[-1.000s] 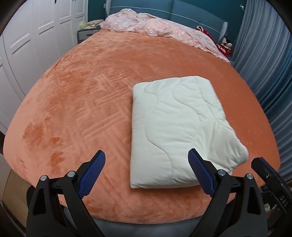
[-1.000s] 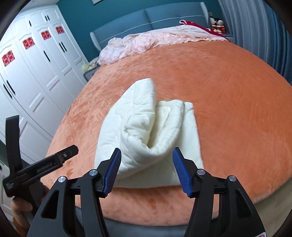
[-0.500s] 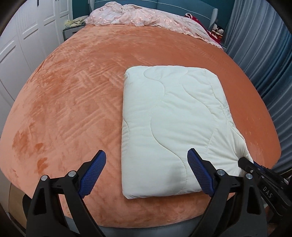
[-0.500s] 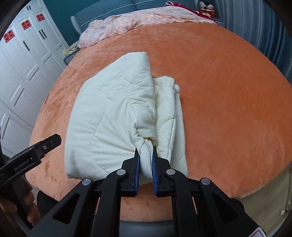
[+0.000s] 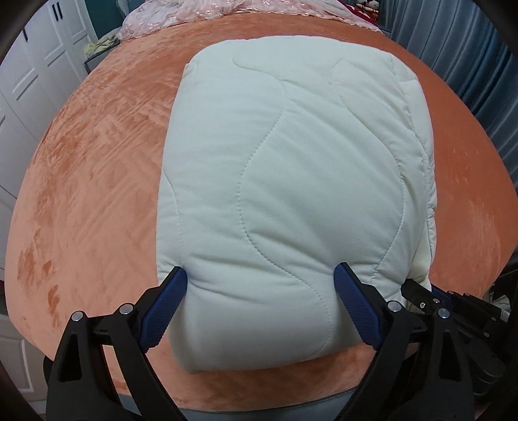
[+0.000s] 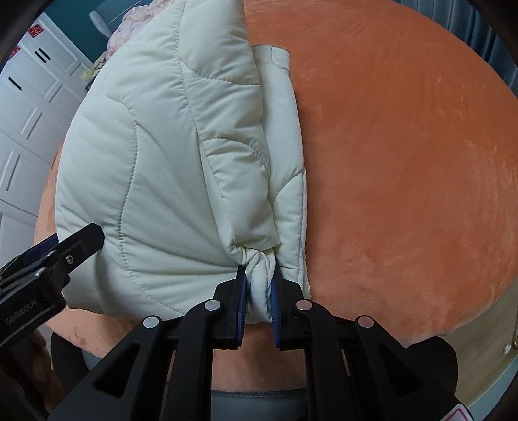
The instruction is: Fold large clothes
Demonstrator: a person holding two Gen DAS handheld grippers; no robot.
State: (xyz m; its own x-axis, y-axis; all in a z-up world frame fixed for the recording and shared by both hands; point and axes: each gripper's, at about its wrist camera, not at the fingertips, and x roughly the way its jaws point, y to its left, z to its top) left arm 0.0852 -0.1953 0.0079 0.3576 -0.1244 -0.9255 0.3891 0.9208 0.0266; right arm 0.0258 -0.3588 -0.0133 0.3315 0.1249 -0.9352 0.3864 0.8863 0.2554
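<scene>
A folded cream quilted garment [image 5: 291, 181] lies on the orange bedspread [image 5: 97, 181]; it also shows in the right wrist view [image 6: 155, 155]. My left gripper [image 5: 260, 307] is open, its blue pads either side of the garment's near edge, the padded fold bulging between them. My right gripper [image 6: 258, 299] is shut on a bunched near corner of the garment at its right side. The right gripper's tip shows in the left wrist view [image 5: 421, 296]. The left gripper shows at the left of the right wrist view [image 6: 51, 259].
A pink blanket [image 5: 207, 13] is heaped at the bed's far end. White wardrobe doors [image 5: 29, 77] stand to the left, blue curtains [image 5: 469, 58] to the right. The bed's near edge [image 6: 259, 398] is just below both grippers.
Both grippers have moved forward to the garment. The right gripper shut on the near right corner. The left gripper, still open, now straddles the near edge.
</scene>
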